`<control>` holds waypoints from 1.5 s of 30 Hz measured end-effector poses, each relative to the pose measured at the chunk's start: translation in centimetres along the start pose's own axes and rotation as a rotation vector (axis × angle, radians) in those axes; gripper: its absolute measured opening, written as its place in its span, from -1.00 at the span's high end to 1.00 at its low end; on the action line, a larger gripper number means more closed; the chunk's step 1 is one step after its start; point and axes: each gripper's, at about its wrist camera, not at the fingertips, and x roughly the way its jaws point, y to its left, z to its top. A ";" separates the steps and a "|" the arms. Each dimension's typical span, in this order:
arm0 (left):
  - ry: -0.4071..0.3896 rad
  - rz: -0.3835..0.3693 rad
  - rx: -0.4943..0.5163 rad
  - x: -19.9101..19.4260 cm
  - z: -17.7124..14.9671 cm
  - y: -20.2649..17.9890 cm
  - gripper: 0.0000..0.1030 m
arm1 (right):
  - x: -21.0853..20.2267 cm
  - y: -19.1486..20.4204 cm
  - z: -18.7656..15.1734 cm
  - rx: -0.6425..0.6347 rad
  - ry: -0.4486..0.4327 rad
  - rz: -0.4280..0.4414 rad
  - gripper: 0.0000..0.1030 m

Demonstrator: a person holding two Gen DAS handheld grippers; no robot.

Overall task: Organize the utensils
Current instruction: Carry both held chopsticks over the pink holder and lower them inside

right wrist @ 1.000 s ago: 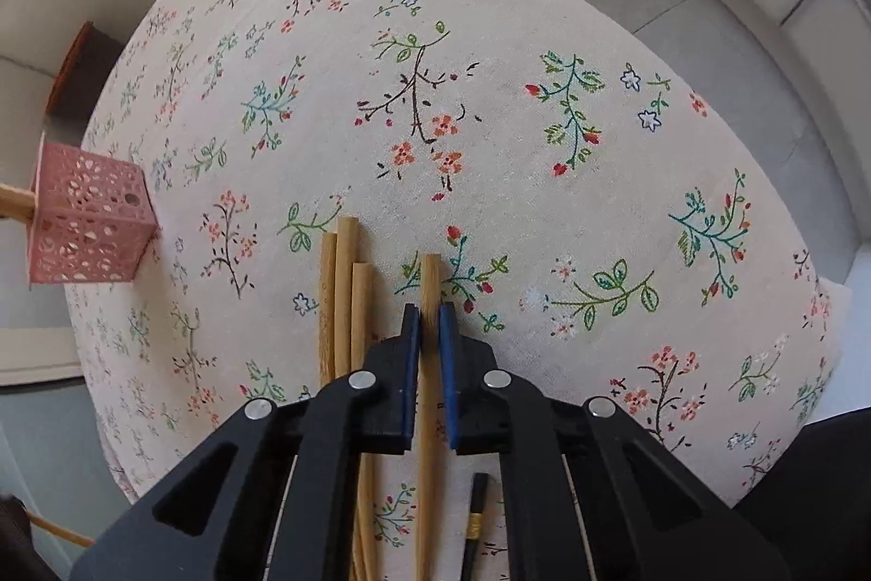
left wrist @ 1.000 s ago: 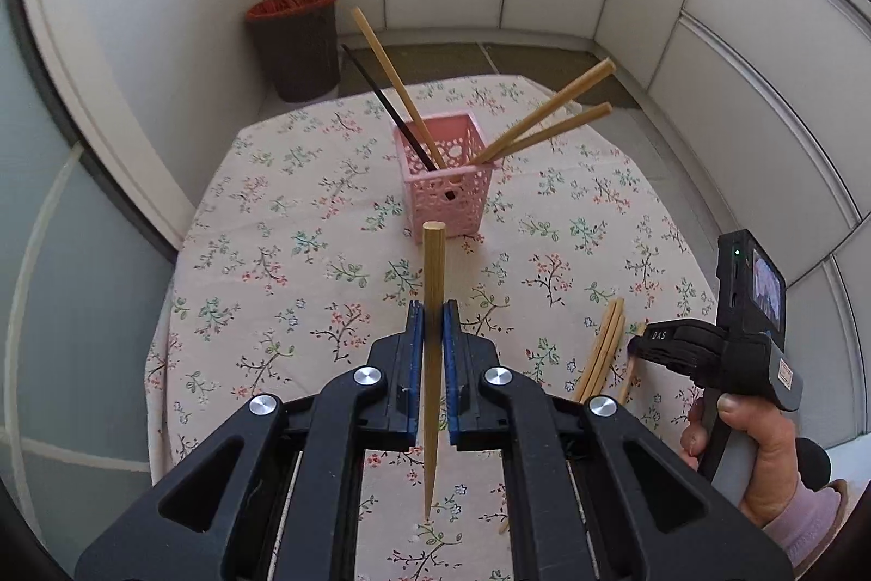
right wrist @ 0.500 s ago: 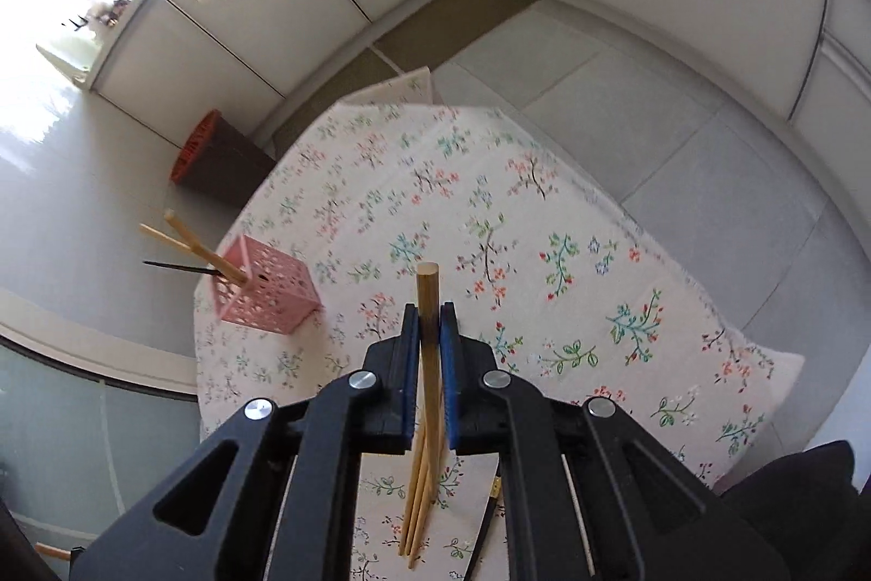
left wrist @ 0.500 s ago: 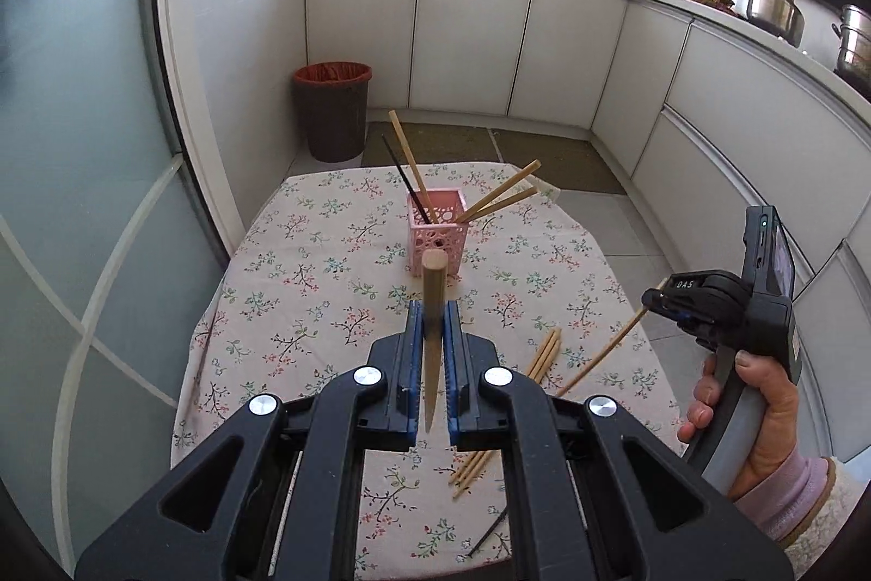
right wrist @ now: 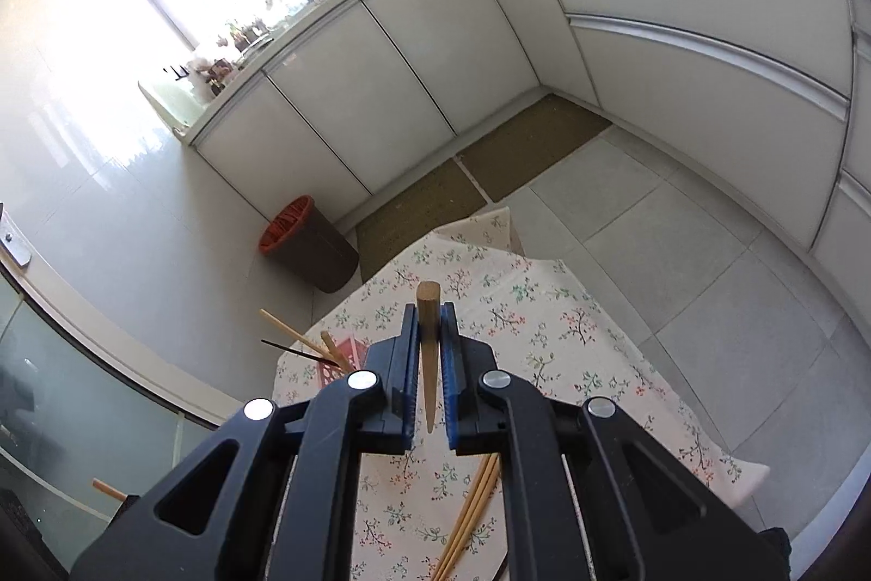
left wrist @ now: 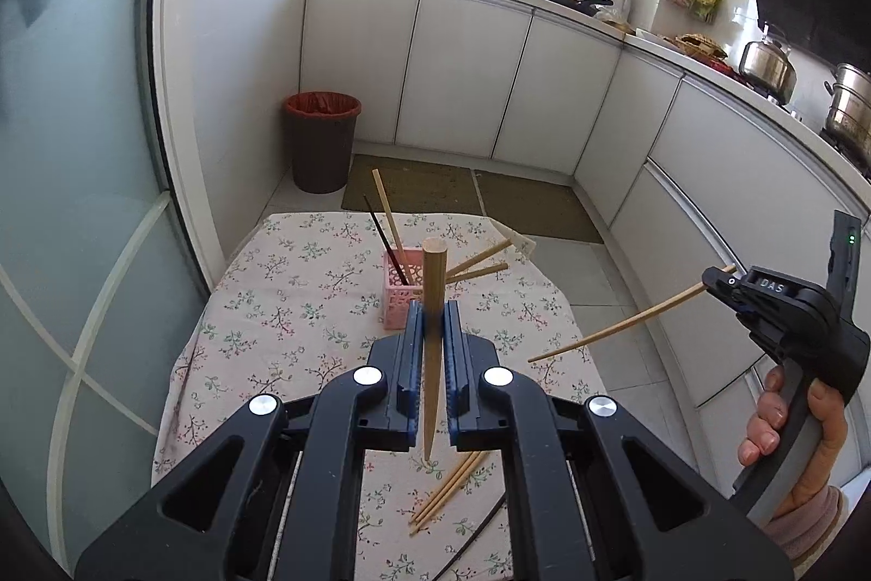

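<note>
The left gripper is held high over the desk, tipped downward, its fingers clamped on a wooden chopstick whose blunt end sticks up past the tips and whose thin end hangs beneath. The right gripper is also raised and angled down, its fingers clamped on a second wooden chopstick; in the left wrist view that chopstick slants out into the air from the right gripper, which a hand in a pinkish sleeve grips by the handle. The pink basket stands on the flowered cloth toward the desk's far end, with several wooden chopsticks and one dark one leaning out of it. A few loose wooden chopsticks and a dark one lie on the cloth near the close edge. A second ago both grippers were low: the right one was pressed to the cloth over its chopstick beside the loose ones, and the left was just above the desk; since then both have risen, so the desk looks smaller and the cabinets and window come into sight.
</note>
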 end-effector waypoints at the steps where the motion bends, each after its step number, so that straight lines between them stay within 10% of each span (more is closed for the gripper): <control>1: 0.001 -0.004 -0.004 0.5 0.6 0.1 0.88 | -0.2 0.2 0.5 -0.006 -0.009 0.011 0.85; 22: -0.099 0.029 -0.003 10.9 10.7 0.7 0.87 | 1.7 8.2 5.5 -0.237 -0.195 0.144 0.85; 34: -0.078 0.067 0.023 17.4 10.2 1.2 0.86 | 4.8 14.4 5.0 -0.379 -0.270 0.182 0.85; 39: -0.102 0.040 -0.004 17.7 9.3 2.3 0.33 | 7.4 15.3 3.9 -0.400 -0.251 0.182 0.85; 45: -0.182 0.022 -0.160 14.4 8.8 6.1 0.25 | 10.1 16.3 2.6 -0.422 -0.237 0.165 0.85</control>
